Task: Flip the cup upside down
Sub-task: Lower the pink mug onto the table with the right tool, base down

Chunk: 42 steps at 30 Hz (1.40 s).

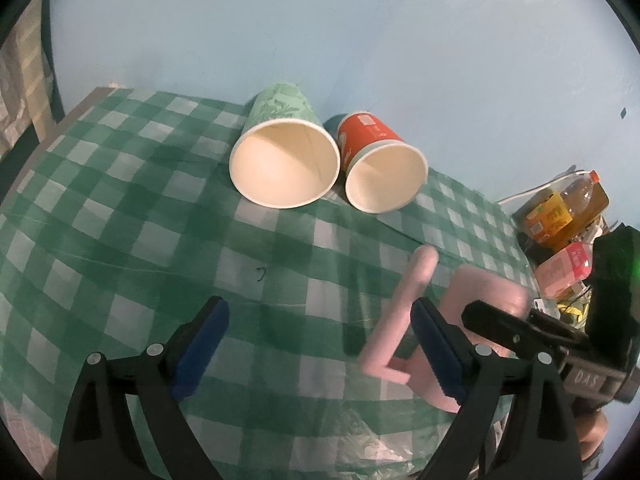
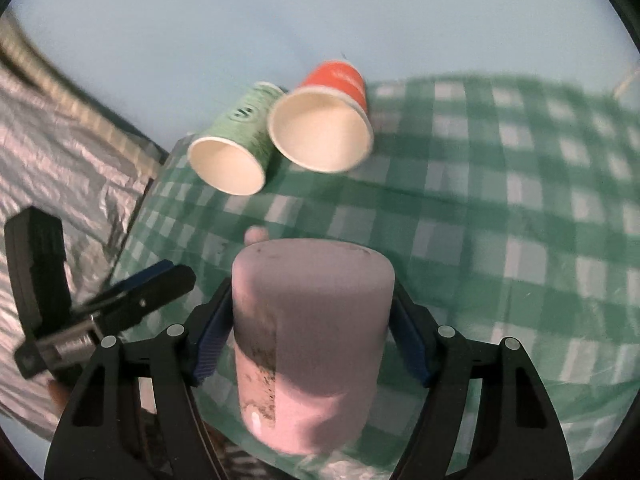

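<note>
Between the blue pads of the right gripper (image 2: 310,340) a pink cylindrical handled cup (image 2: 308,344) is clamped above the green-checked worktop (image 2: 500,240); it should be lowered level. The left gripper (image 1: 320,344) is held apart, empty. Green paper cup (image 1: 285,160) and red paper cup (image 1: 384,172) are seen empty

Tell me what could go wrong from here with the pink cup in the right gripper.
The pink cup is held only at its sides by the right gripper, so it could slip while turning. Its handle sits right beside the open left gripper and could snag a finger. The green paper cup and red paper cup lie loose ahead; a swing may knock them.
</note>
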Each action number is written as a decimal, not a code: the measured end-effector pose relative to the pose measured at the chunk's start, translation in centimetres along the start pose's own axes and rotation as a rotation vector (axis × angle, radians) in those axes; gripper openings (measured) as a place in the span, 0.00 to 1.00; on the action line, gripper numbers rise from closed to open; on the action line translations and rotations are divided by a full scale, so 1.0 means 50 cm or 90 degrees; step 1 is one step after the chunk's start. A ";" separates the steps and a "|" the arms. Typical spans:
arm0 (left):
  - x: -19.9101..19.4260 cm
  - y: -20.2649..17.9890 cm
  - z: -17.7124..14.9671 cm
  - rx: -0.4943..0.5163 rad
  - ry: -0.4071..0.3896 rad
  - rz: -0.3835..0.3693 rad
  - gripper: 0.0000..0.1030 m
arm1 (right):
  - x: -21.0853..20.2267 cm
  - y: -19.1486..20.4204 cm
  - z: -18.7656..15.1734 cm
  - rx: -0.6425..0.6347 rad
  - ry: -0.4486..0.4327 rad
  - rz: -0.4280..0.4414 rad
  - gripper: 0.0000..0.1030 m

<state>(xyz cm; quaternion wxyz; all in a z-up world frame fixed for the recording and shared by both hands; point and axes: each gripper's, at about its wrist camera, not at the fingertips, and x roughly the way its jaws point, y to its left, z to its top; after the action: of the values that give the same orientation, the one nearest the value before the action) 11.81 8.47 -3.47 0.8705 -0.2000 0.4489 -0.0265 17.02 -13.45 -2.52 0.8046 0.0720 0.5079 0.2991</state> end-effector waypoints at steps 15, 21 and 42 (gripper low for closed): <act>-0.024 0.004 -0.029 0.006 -0.023 0.014 0.92 | -0.043 0.079 -0.018 -0.141 -0.219 -0.176 0.71; -0.024 0.014 -0.031 0.001 -0.022 0.015 0.92 | -0.029 0.092 -0.009 -0.151 -0.255 -0.212 0.71; -0.023 0.022 -0.033 0.003 -0.020 0.014 0.92 | 0.017 0.090 -0.057 -0.164 -0.259 -0.246 0.71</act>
<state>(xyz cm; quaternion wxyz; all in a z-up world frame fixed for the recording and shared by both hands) 9.70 9.19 -3.85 0.8782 -0.1933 0.4372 -0.0153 13.00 -9.89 -2.64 0.9344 -0.0703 0.2983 0.1818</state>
